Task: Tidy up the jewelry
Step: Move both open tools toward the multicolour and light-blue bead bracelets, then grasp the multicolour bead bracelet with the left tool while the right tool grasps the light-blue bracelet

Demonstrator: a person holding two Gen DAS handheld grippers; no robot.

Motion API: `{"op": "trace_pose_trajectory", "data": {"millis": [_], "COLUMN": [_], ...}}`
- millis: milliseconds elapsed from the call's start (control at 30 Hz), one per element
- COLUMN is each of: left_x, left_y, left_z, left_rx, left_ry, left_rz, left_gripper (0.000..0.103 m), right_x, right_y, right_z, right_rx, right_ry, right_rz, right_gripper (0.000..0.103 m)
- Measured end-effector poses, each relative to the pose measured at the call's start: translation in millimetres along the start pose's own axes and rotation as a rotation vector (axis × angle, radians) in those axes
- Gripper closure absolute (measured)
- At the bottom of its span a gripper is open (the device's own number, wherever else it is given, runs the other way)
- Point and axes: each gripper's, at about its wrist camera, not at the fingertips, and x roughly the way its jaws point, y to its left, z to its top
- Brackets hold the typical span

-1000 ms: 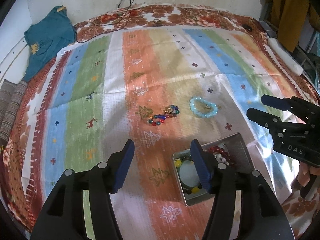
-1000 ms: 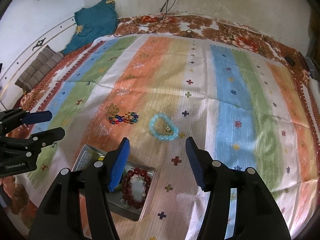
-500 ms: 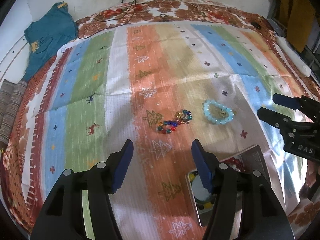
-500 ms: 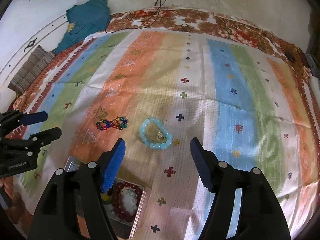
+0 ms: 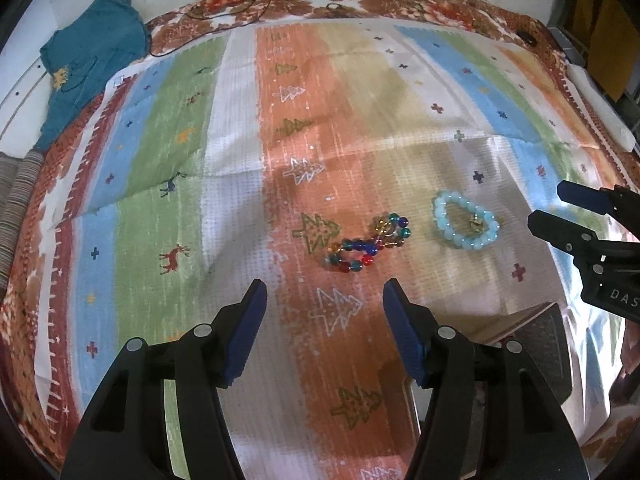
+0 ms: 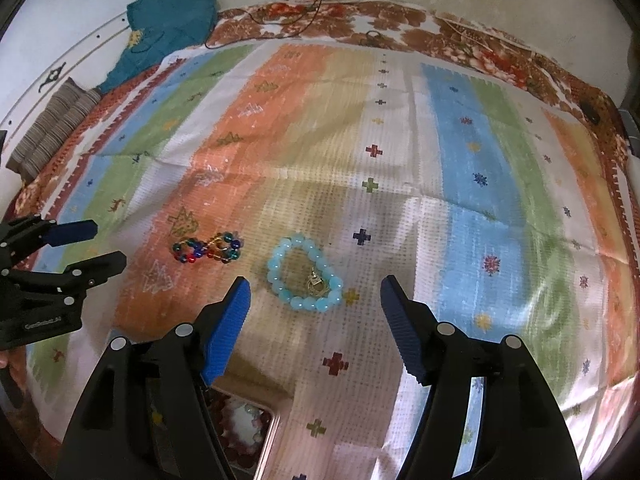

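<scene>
Blue bracelet (image 6: 305, 276): a ring of pale blue beads with a small gold charm inside, lying flat on the striped cloth. In the right wrist view it is just ahead of the right gripper, between the lines of its two fingers but not touched by them.
Mixed bracelet (image 5: 367, 247): beads in red, blue, green and gold, twisted into a figure eight on the orange stripe, near the blue bracelet (image 5: 466, 226) and on its left, apart from it.
Tray (image 6: 256, 436): a metal tray at the near edge of the cloth, mostly hidden behind the right gripper's left finger; a dark red bracelet (image 6: 236, 446) lies inside it.
Right gripper (image 6: 315, 300): fingers wide apart, holding nothing, above the cloth.
Left gripper (image 5: 324, 302): fingers wide apart as well, holding nothing; the mixed bracelet is just ahead of its tips, a little to the right.
Cloth (image 5: 240, 168): stripes of green, blue, orange and white with small trees and crosses, spread over a brown flowered bedcover (image 6: 400, 16).
Far left: a teal garment (image 5: 84, 60) against the wall, and a black cable (image 6: 316, 0) at the far edge.
</scene>
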Motion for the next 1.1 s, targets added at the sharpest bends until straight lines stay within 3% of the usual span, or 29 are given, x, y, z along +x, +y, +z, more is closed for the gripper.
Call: {"op": "trace_pose_trajectory", "data": {"millis": [1100], "left_x": [64], "left_y": [-21], "left_z": [15], "left_rx": [0.140], "left_ry": [0.115], "left_rz": [-0.013], "left_gripper": [0.036], "right_x": [70], "right_y": [2], "right_z": [18], "right_rx": [-0.019], "right_ry": [0.114], "right_rz": [-0.003], "right_gripper": [0.036]}}
